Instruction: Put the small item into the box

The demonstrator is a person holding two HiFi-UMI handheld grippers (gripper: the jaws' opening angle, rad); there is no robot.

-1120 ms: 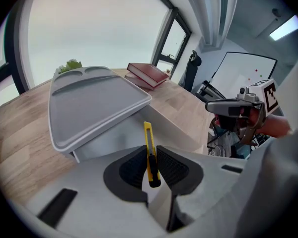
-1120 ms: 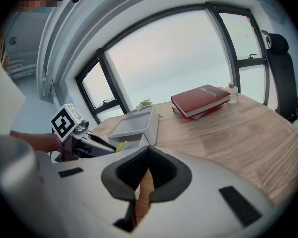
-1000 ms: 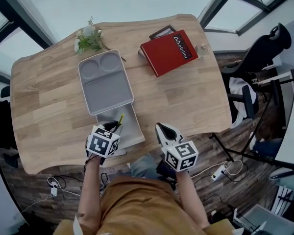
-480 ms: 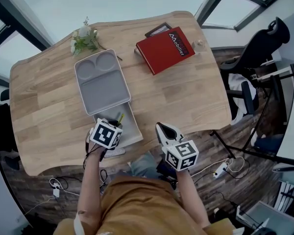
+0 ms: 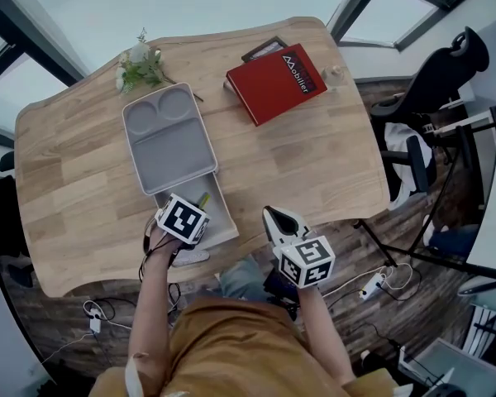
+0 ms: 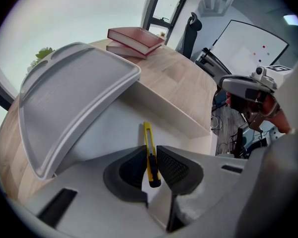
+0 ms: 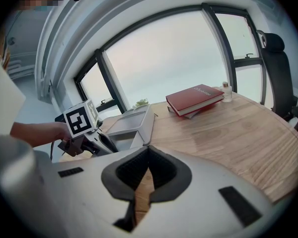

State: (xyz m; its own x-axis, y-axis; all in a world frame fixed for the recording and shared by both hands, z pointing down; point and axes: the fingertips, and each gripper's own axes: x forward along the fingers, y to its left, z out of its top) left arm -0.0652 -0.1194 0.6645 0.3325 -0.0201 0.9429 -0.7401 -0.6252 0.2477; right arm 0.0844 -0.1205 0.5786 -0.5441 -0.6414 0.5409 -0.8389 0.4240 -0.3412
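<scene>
Your left gripper [image 6: 151, 156] has its jaws clamped on the yellow utility knife [image 6: 148, 144]. The pads grip the knife's near end, and the rest of the body sticks out forward past the tips, roughly in line with the jaws.

The knife sits over the open near part of the white box [image 6: 175, 112], inside the outline of its walls. Can't tell whether the far tip touches the box floor.

The grey lid [image 6: 74, 90] is tilted and lies across the far part of the box, to the left of the knife in the left gripper view. It isn't touching the knife.

In the head view the left gripper is at the near end of the box, close to the near table edge.

Your right gripper [image 7: 148, 157] has its jaws pressed together at the tips with nothing between them; only wood grain shows through the gap behind. It hangs at the near edge of the table [image 5: 314, 164], to the right of the box and apart from it.

The red book [image 5: 274, 83] lies far right on the table on top of a darker book [image 5: 263, 50]. A flower sprig [image 5: 140, 66] lies far left, just beyond the lid.
</scene>
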